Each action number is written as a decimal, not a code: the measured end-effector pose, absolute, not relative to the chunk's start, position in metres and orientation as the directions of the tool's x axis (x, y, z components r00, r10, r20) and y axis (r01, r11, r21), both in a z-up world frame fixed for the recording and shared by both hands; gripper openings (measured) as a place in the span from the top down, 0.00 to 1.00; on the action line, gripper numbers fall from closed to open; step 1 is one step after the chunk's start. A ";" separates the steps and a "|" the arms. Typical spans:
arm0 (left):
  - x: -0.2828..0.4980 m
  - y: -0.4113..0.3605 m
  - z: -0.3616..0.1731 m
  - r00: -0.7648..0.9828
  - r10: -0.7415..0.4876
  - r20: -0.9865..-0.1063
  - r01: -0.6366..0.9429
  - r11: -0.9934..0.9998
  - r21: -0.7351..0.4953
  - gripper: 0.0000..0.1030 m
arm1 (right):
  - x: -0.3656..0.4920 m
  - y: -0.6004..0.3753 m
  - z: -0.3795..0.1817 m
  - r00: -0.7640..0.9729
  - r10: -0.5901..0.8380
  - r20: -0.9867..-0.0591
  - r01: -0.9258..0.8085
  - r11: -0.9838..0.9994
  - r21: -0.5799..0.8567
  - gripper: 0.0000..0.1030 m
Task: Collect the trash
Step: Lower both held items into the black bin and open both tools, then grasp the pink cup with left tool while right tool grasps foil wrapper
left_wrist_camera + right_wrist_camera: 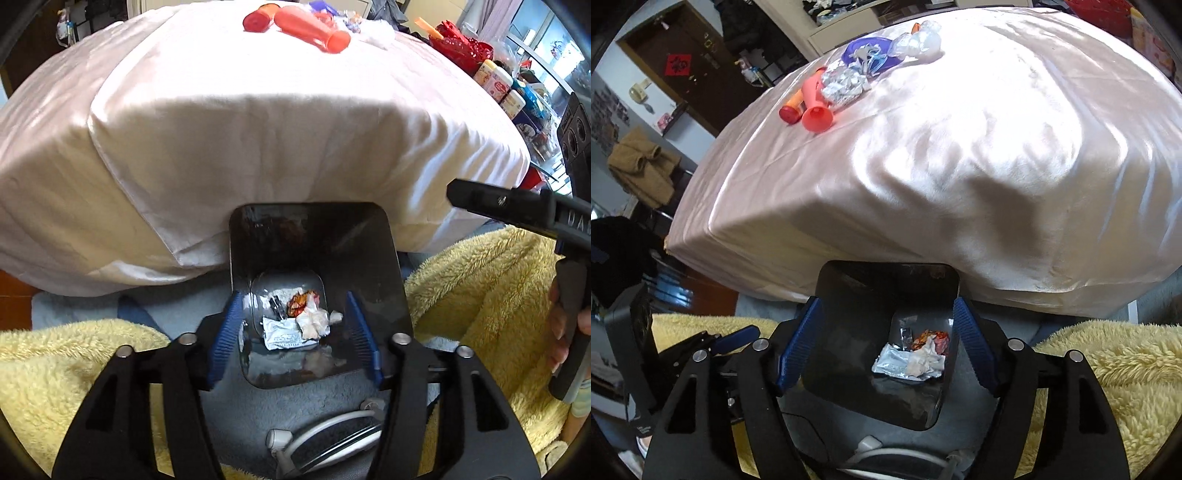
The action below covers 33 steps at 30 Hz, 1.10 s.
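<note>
A black trash bin [369, 236] [849, 288] stands on the floor against the bed's near edge. Inside lie a silver wrapper [284, 334] [892, 363], a crumpled tissue [314, 321] [923, 360] and an orange-red wrapper [301, 301] [932, 338]. My left gripper [295, 332] hangs open above the bin, nothing between its blue pads. My right gripper [884, 345] also hangs open over the bin, empty. On the bed's far side lie two orange-red bottles [314, 29] [812, 107], crumpled foil [842, 85] and clear plastic wrappers [916, 40].
A pale satin sheet [258, 129] [960, 166] covers the bed. Yellow fleece blankets [55, 369] [1108, 369] flank the bin on both sides. A white cable and charger [314, 432] lie on the grey floor below. Cluttered shelves [517, 85] stand to the right.
</note>
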<state>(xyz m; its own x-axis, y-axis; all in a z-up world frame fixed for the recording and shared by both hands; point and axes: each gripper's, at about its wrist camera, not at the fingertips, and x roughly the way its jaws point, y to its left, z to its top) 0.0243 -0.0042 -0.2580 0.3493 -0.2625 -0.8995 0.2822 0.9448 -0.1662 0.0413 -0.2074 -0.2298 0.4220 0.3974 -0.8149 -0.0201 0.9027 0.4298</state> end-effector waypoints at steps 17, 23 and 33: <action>0.093 -0.012 -0.191 0.447 -0.269 -0.853 0.258 0.952 -0.165 0.27 | 0.109 -0.230 -0.165 0.523 0.306 -0.795 -0.049 0.943 0.331 0.28; 0.121 -0.038 -0.185 0.449 -0.276 -0.850 0.283 0.946 -0.157 0.27 | 0.141 -0.222 -0.157 0.525 0.303 -0.796 -0.083 0.948 0.306 0.28; 0.167 -0.070 -0.182 0.455 -0.281 -0.845 0.285 0.945 -0.161 0.27 | 0.197 -0.222 -0.158 0.507 0.355 -0.785 -0.078 0.927 0.368 0.31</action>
